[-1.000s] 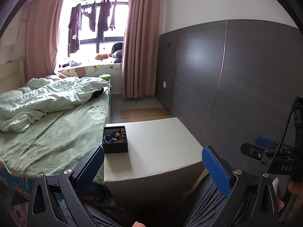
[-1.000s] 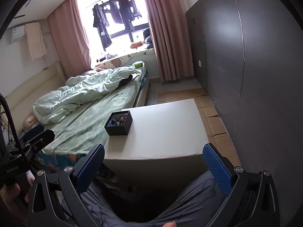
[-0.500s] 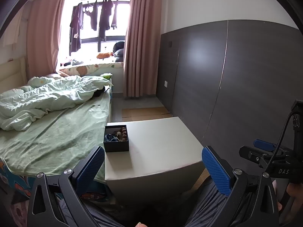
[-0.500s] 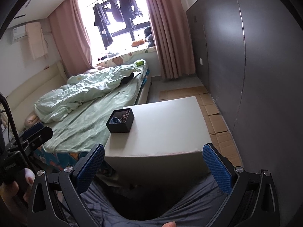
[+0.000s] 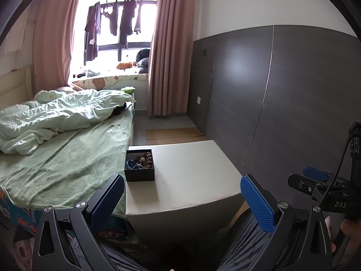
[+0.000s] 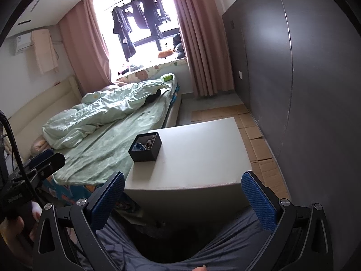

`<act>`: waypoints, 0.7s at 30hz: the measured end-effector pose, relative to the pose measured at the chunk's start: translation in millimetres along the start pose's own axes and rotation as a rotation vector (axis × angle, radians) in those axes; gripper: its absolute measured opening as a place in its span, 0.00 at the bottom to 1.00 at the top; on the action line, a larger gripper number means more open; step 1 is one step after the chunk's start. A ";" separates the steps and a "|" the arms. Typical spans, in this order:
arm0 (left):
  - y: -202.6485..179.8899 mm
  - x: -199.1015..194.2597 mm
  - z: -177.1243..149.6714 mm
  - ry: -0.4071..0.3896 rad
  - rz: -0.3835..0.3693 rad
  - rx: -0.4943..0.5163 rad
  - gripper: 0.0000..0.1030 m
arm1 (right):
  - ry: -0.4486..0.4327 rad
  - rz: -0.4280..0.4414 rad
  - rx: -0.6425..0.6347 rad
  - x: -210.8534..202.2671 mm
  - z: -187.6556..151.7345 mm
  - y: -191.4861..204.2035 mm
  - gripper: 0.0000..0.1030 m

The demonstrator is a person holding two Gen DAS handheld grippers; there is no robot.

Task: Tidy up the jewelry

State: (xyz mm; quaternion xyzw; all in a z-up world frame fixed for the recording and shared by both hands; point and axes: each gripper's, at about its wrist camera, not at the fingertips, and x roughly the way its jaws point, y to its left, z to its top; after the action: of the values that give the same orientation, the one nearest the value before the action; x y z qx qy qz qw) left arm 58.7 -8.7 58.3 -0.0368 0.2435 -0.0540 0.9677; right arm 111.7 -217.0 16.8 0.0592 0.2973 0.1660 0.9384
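I see the box (image 5: 140, 166) of beads on the table (image 5: 191, 176), at the table's corner nearest the bed (image 5: 63, 158). My left gripper (image 5: 182, 201) hangs short of the table's near edge, jaws wide and holding nothing. My right gripper (image 6: 183, 199) does likewise, wide and empty.

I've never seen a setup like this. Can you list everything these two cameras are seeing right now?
Open black square box: one, on white table's left edge, beads and jewelry inside.
Low white table: one, between bed and wall.
Bed with pale green sheet: one, left; crumpled quilt on top.
Pink curtains: two, beside window.
Dark hanging clothes: several, at window.
Dark grey wall panels: right.
Cardboard sheets: tan, on floor.
Left gripper: open, empty.
Right gripper: open, empty.
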 end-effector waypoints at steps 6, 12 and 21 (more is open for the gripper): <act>1.4 -1.4 1.0 0.004 -0.003 -0.002 1.00 | -0.001 0.008 0.001 -1.9 -2.4 -1.3 1.00; 3.1 -3.7 1.2 0.003 -0.003 -0.003 1.00 | -0.001 0.014 -0.008 -0.5 -2.6 -1.3 1.00; 3.8 -4.6 2.0 0.005 -0.003 -0.004 1.00 | -0.001 0.015 -0.005 -1.0 -2.2 -0.9 1.00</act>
State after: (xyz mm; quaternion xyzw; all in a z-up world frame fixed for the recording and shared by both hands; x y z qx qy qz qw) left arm 56.0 -4.3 61.8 -0.0390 0.2462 -0.0552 0.9669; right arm 109.9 -218.1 15.3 0.0592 0.2958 0.1735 0.9375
